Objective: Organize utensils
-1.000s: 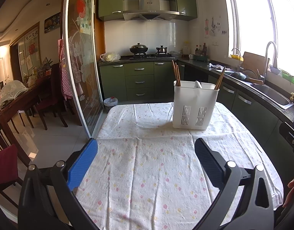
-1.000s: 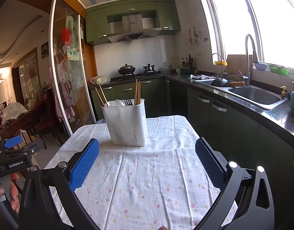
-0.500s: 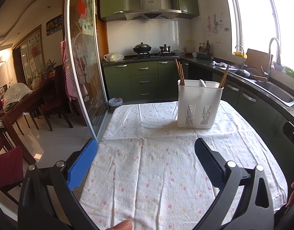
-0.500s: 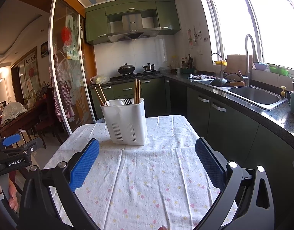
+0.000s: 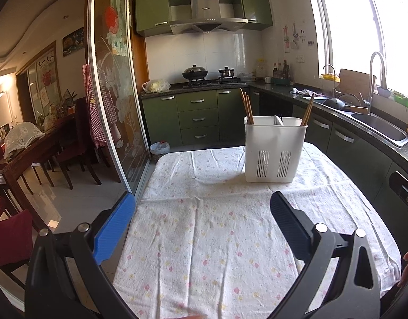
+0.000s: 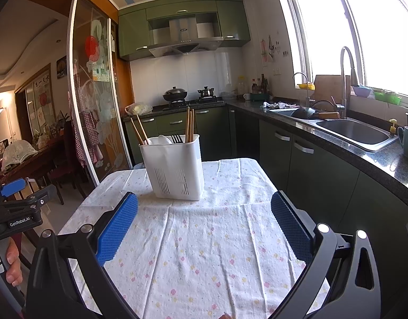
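Observation:
A white slotted utensil holder [image 5: 274, 151] stands upright at the far side of the table, also in the right wrist view [image 6: 174, 167]. It holds wooden chopsticks [image 5: 247, 105] at both ends, a white spoon [image 6: 161, 140] and a black fork [image 6: 176, 138] in the middle. My left gripper [image 5: 202, 208] is open and empty, above the near part of the table. My right gripper [image 6: 204, 210] is open and empty, also short of the holder. No loose utensil shows on the cloth.
The table carries a white flowered cloth [image 5: 217, 228]. A glass sliding door [image 5: 110, 106] stands left of it. A green counter with a sink [image 6: 350, 133] runs along the right. The left gripper's body [image 6: 15, 212] shows at the right view's left edge.
The left gripper has pulled back and lifted a little, so the holder looks smaller and farther. The right gripper has barely moved. Both stay open.

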`<action>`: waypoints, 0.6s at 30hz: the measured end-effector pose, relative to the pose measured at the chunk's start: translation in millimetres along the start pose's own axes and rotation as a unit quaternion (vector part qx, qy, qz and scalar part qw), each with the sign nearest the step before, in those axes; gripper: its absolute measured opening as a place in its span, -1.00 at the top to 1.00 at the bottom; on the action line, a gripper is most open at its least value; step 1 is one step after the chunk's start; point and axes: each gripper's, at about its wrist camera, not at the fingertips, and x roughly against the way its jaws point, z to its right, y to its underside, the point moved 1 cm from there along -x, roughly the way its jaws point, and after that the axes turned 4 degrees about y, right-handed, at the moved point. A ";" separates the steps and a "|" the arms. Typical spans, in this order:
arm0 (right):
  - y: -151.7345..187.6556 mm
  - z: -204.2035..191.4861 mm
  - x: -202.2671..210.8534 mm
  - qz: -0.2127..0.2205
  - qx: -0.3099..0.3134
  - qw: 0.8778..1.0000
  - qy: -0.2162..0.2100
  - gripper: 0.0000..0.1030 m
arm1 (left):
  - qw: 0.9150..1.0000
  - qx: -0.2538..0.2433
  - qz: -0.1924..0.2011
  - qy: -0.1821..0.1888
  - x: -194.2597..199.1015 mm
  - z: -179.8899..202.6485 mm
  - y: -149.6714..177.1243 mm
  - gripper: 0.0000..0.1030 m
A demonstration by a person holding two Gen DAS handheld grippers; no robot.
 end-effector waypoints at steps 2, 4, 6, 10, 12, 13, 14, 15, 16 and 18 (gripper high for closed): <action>0.2 0.3 -0.2 0.000 0.000 1.000 0.000 -0.92 | 1.000 0.007 -0.009 0.026 -3.3 -0.8 0.8 -0.87; 1.8 1.0 -0.9 0.000 0.000 1.000 0.000 -0.92 | 0.999 0.017 -0.020 0.045 -7.5 -2.9 1.3 -0.87; 1.8 1.5 -1.0 0.000 -0.001 1.000 0.001 -0.92 | 0.999 0.023 -0.019 0.043 -9.4 -4.9 2.2 -0.87; 4.0 3.2 -2.2 0.000 -0.002 1.000 0.003 -0.92 | 0.998 0.033 -0.012 0.043 -12.3 -10.2 4.2 -0.87; 4.6 3.6 -2.4 -0.001 -0.001 1.000 0.003 -0.92 | 0.999 0.033 -0.005 0.039 -11.8 -10.8 4.8 -0.88; 4.3 3.3 -2.1 -0.001 -0.001 1.000 0.003 -0.92 | 0.999 0.032 -0.003 0.035 -11.8 -10.8 4.8 -0.88; 3.9 3.1 -2.0 0.000 -0.002 1.000 0.002 -0.92 | 0.999 0.029 -0.003 0.031 -12.1 -10.7 4.8 -0.88; 3.8 3.0 -1.9 0.000 -0.002 1.000 0.002 -0.92 | 0.999 0.026 -0.005 0.029 -12.8 -9.9 4.8 -0.88; 4.3 3.4 -2.0 0.000 -0.001 1.000 0.003 -0.92 | 0.999 0.025 -0.005 0.026 -13.3 -9.6 5.0 -0.88; 4.5 3.9 -2.5 0.000 -0.001 1.000 0.003 -0.92 | 1.000 0.020 -0.005 0.020 -13.2 -7.6 4.9 -0.87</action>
